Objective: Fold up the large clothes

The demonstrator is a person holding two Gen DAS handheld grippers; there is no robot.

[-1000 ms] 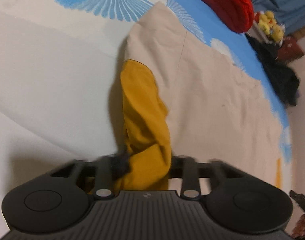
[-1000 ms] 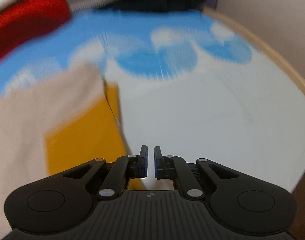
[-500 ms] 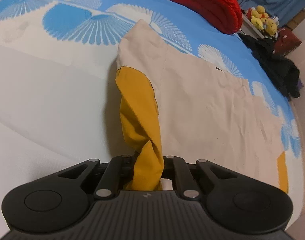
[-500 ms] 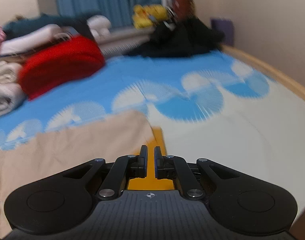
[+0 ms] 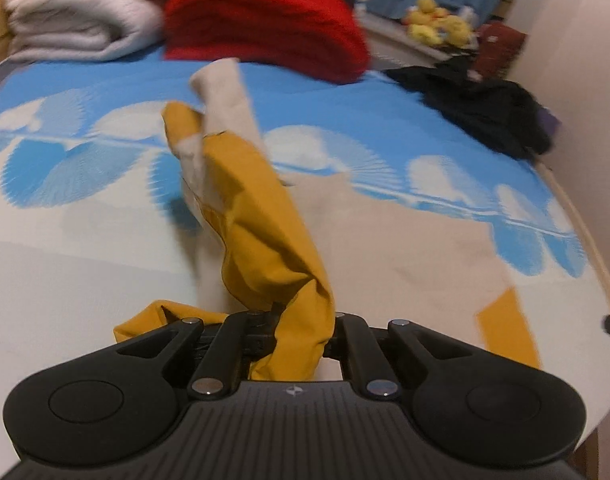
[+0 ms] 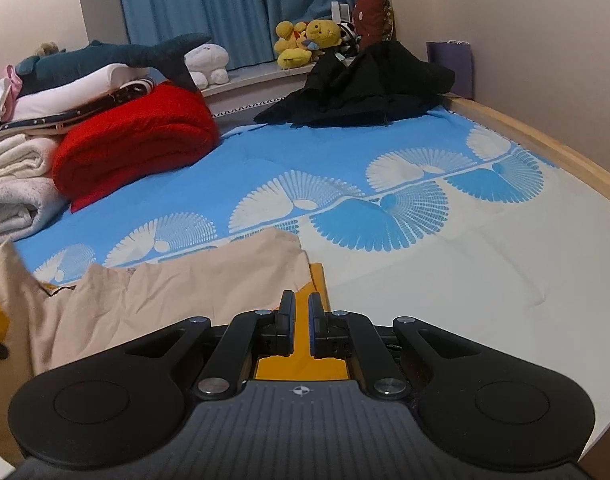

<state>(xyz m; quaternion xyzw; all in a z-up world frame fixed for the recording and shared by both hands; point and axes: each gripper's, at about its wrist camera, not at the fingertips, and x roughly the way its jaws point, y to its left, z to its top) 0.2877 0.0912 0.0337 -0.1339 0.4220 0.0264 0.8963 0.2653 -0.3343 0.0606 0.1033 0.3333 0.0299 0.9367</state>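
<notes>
The bed (image 6: 445,280) fills both views, its sheet blue above with white fan shapes, plain white nearer the cameras. On it lies the garment (image 6: 177,288) — beige with mustard-yellow ends — spread flat across the white part of the bed, close to the near edge. Toward the bed's far side sit a rolled red blanket (image 6: 137,140) and, beside it, a stack of white towels (image 6: 13,184); a black heap of clothes (image 6: 365,84) lies at the far corner by the wall, with yellow plush toys (image 6: 305,42) on the sill behind the bed.

One yellow sleeve (image 5: 265,232) is lifted clear of the bed, twisted, its beige shoulder end trailing up and blurred. The left gripper (image 5: 293,332) has just been closing and now pinches that sleeve's cuff — the fingers are mostly hidden by the cloth, so the exact bite is hard to see. The right gripper (image 6: 301,328) hovers over the garment's other yellow end (image 6: 301,364), its jaws nearly together with nothing between them.
</notes>
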